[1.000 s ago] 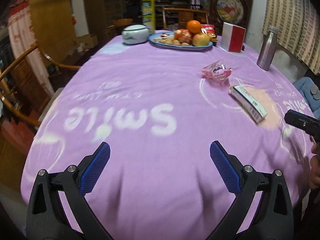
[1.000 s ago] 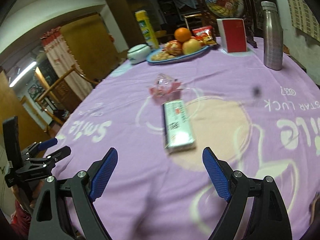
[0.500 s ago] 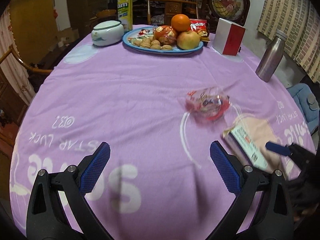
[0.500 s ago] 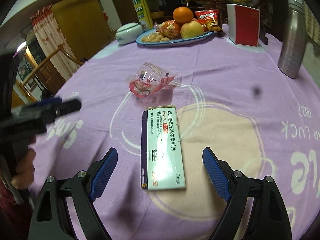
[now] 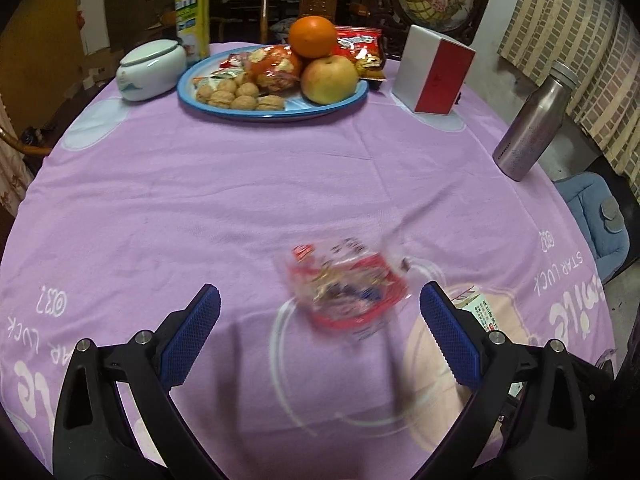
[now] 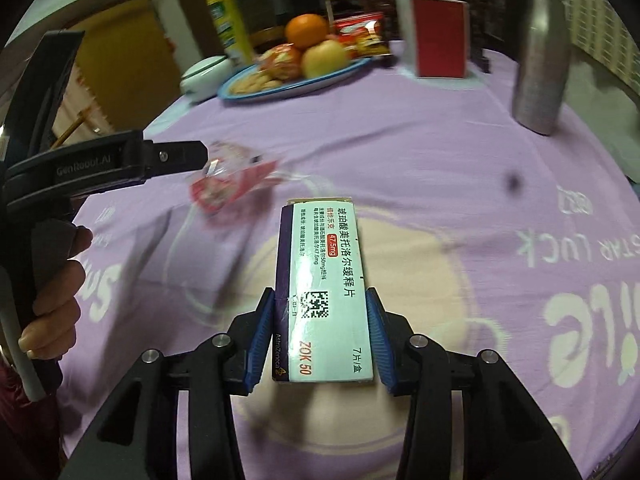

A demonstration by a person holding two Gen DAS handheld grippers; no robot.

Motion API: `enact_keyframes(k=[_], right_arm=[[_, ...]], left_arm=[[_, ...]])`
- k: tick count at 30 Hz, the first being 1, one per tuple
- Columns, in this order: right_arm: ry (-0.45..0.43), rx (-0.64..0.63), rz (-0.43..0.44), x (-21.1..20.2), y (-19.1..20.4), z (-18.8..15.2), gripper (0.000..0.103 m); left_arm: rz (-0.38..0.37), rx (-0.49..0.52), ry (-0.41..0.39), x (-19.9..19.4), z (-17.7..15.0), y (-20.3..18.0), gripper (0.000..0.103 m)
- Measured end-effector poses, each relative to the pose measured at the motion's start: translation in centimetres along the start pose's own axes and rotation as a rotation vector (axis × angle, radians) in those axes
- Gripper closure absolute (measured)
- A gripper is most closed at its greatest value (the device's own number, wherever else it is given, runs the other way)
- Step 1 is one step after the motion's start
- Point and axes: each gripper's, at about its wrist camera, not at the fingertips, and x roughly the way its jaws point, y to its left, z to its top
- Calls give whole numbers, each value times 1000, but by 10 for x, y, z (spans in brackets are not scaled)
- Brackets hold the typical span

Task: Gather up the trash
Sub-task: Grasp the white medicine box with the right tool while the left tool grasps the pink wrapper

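Note:
A crumpled clear and red snack wrapper (image 5: 347, 285) lies on the purple tablecloth (image 5: 240, 184), just ahead of and between the fingers of my open left gripper (image 5: 320, 336). It also shows in the right wrist view (image 6: 230, 178), beside the left gripper (image 6: 176, 156). My right gripper (image 6: 320, 336) is shut on a white and purple medicine box (image 6: 326, 292), its pads (image 6: 260, 330) pressing the box's long sides near its close end. A corner of the box shows in the left wrist view (image 5: 478, 308).
At the far side stand a blue plate (image 5: 276, 110) with fruit, walnuts and snack packs, a white lidded jar (image 5: 150, 70), a yellow can (image 5: 192, 4), a red and white box (image 5: 436, 76) and a steel bottle (image 5: 532, 128). A blue cushion (image 5: 596, 216) lies right of the table.
My right gripper moved forward and closed on the medicine box. My left gripper moved forward and right, bringing the wrapper between its open fingers.

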Motion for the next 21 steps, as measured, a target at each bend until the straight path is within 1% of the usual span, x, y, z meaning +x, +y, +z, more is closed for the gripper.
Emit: enact_keyframes(k=[3,6,9,11,14,17,21], right_arm=[[15,-2,-12,3,-1,0,57],[31,-5,4,5,0,-1,57],[44,2,12,8,0,-1,55],[48,8,23,9,-1,-1,50],[48,0,25,10,1,0,44],[47,-13,20,10,4,-1,38],[43,-23,12,9,6,-2,35]], left_arm=[[-8,33,-7,7,8,-18,7],[-3,58,-9,17,11,-27,7],[-4,43,11,30,10,-22,7],[-4,30,21,36,9,-15,7],[-1,9,8,42,9,-4,7],[26,17,8,49,6,0,7],[51,47,9,56,1,-1,7]])
